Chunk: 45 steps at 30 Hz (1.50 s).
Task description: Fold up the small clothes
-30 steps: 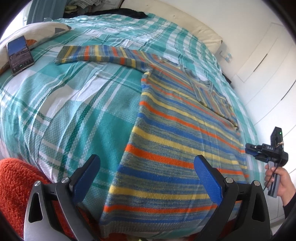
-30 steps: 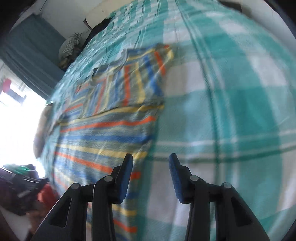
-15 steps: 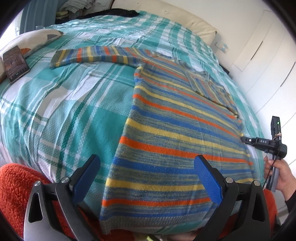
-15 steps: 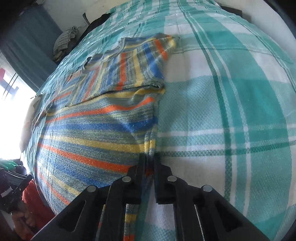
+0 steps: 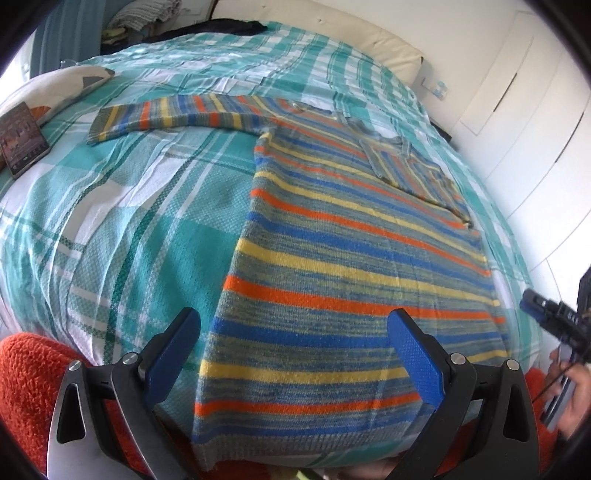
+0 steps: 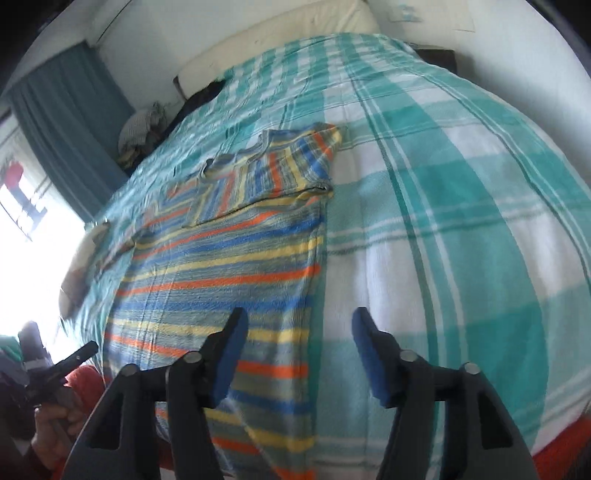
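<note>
One striped sweater (image 5: 332,266) is spread flat on a bed covered by one teal-and-white plaid blanket (image 5: 122,221). One sleeve (image 5: 177,114) is stretched out straight to the side across the blanket; the other sleeve (image 6: 266,173) is folded in over the chest, and its cuff lies near the neckline. The hem of the sweater hangs at the near edge of the bed, above one orange knit fabric (image 5: 29,369).

Two grippers are seen. The left gripper (image 5: 291,354) is held wide open above the hem, its two blue pads (image 5: 173,354) spread to either side of the lower body of the sweater, and nothing is gripped between them. The right gripper (image 6: 295,358) is also held open, though less widely; one pad is seen over the striped knit and the other over the blanket, so that the side edge of the sweater runs between them. No cloth is pinched by it. Whether its pads touch the fabric cannot be told.

One phone (image 5: 22,138) lies at the far left beside one pillow (image 5: 55,88). One dark garment (image 5: 221,27) is draped at the head of the bed.
</note>
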Motion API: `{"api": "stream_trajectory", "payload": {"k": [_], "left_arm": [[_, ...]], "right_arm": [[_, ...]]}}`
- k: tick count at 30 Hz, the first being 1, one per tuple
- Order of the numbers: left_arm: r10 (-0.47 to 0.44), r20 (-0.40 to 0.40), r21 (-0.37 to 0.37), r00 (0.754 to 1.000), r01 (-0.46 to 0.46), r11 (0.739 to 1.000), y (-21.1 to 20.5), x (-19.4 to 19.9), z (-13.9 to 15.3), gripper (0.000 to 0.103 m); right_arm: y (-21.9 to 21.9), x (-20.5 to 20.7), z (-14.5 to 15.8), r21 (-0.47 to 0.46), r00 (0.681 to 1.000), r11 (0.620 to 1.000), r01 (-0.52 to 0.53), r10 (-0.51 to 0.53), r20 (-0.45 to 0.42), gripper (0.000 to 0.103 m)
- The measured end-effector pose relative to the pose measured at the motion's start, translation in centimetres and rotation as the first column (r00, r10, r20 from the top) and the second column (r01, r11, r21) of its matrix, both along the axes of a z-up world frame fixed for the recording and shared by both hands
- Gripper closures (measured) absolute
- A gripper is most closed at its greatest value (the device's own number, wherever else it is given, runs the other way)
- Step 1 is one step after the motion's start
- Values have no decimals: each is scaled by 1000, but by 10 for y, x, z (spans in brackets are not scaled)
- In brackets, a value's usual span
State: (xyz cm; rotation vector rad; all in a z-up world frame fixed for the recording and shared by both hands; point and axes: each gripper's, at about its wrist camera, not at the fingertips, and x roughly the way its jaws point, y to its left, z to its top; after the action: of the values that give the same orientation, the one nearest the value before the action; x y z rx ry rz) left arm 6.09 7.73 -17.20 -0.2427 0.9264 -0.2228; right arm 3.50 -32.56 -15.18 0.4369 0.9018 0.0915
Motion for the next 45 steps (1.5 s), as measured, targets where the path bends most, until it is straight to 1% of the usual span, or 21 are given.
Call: {"api": "stream_trajectory", "payload": {"k": [2,4,6,12,17,21,23,27,29,30,32,36,39,41,43,45], "left_arm": [[-7,9,-1,1000,7,1000,-2,0,3,2],[-17,23,2,1000,17,1000,-5,-2,7,2],[-26,38,6,999,26,1000,-7,-4,12,2],[-44,90,2,995,44,999,-8,-12,30,2],[-63,118,-7,991,64,998,-9,-19,41,2],[-71,128,-10,989,73,997,-11,-23,45,2],[-78,126,4,989,78,997,-14,-23,44,2],[-78,119,32,990,75,997,-20,-24,43,2],[-74,113,39,991,70,997,-21,-26,46,2],[-74,114,39,991,70,997,-22,-28,49,2],[-76,118,35,990,72,997,-22,-32,57,2],[-104,79,-17,991,106,994,-26,-27,76,2],[-114,69,-87,991,120,989,-26,-15,92,1],[-106,53,-113,993,112,987,-23,-2,96,1],[-90,38,-115,995,94,989,-16,16,93,1],[-63,16,-82,998,64,995,-3,42,85,1]], "right_arm": [[3,-10,-4,5,1000,1000,10,-10,-10,42],[8,-13,-4,-11,1000,1000,1,-1,-24,42],[9,-15,1,-20,1000,1000,5,-5,-12,42],[11,-29,27,-42,998,999,19,-16,52,42],[14,-43,57,-69,994,997,25,-18,109,42],[19,-57,78,-87,990,995,40,-27,137,38],[23,-62,82,-108,989,994,29,-13,148,35],[29,-62,74,-151,988,988,0,23,152,33],[30,-57,66,-149,991,989,-18,38,129,33],[30,-54,64,-132,992,991,-26,42,120,33],[29,-53,65,-99,988,995,-31,45,147,33],[34,-56,66,-116,985,992,-57,76,157,33],[34,-59,63,-131,985,989,-62,82,150,33],[34,-57,58,-125,988,990,-65,81,134,33],[33,-52,52,-118,991,991,-63,76,113,33],[34,-48,47,-124,992,991,-55,68,102,33]]}}
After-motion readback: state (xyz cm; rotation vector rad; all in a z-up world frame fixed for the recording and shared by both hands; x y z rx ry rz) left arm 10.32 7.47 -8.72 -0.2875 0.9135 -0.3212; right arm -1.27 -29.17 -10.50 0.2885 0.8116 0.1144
